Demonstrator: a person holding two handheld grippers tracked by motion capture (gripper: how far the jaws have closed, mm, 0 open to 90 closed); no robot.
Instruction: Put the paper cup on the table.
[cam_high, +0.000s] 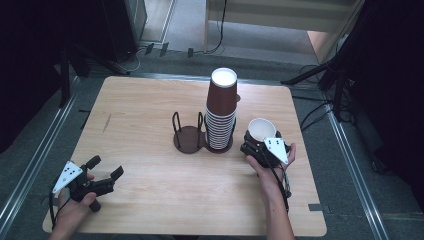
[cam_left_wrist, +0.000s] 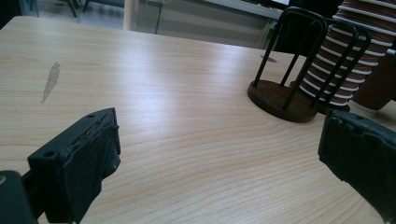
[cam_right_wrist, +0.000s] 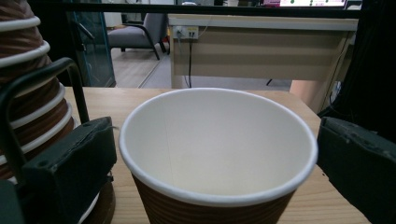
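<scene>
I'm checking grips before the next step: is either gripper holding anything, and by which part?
The right gripper brackets the upright paper cup, one jaw on each side just below the rim; a firm clamp cannot be told. The left gripper is open over bare table, holding nothing.

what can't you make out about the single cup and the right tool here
- Right tool grip: whether the pads press the cup; in the high view the hand and grey plate cover it.
- Cup base: cut off by the bottom edge of the right gripper view.
- Stack of cups count: rims too small in the high view.
</scene>
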